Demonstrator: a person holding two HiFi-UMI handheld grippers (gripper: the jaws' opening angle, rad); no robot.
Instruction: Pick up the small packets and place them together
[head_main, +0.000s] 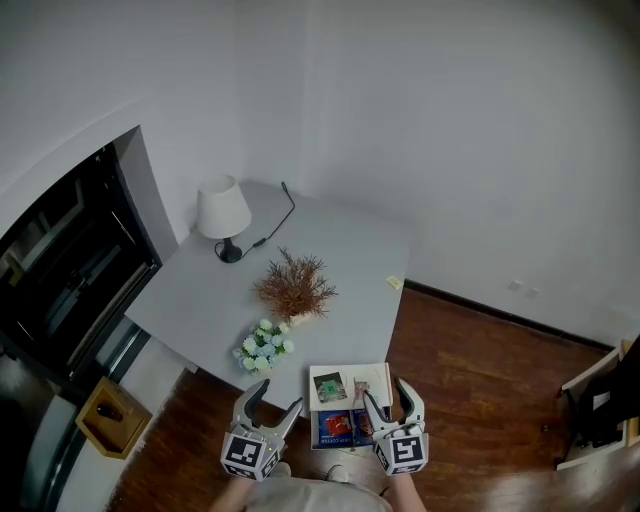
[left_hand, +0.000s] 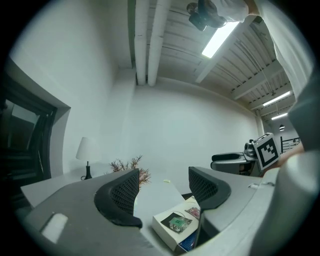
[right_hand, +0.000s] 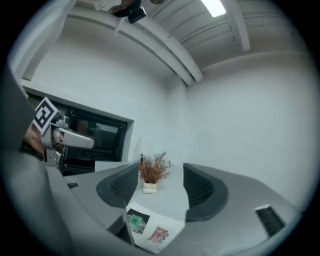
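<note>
Left gripper (head_main: 280, 395): released, jaws apart with nothing between the pads, held just left of the white box (head_main: 378, 374).
Right gripper (head_main: 386, 392): released as well, jaws apart and empty, at the box's right end.
Small packets: green packet (head_main: 330, 387) on a dark square and pink packet (head_main: 360, 388), lying apart on top of the box, at the near edge of the grey tabletop (head_main: 330, 240).
Head view only: flower posy (head_main: 264, 345) near the box, wooden floor (head_main: 470, 400), whole layout — lamp (head_main: 222, 210) far left, dried plant (head_main: 295, 287) mid-table.
Right gripper view only: small white pot (right_hand: 150, 187) under the dried plant.
Gripper views only: ceiling strip light (left_hand: 220, 37), ribbed black pads.
Writing: print on the box's blue-and-red face (head_main: 340, 428) too small to read.
</note>
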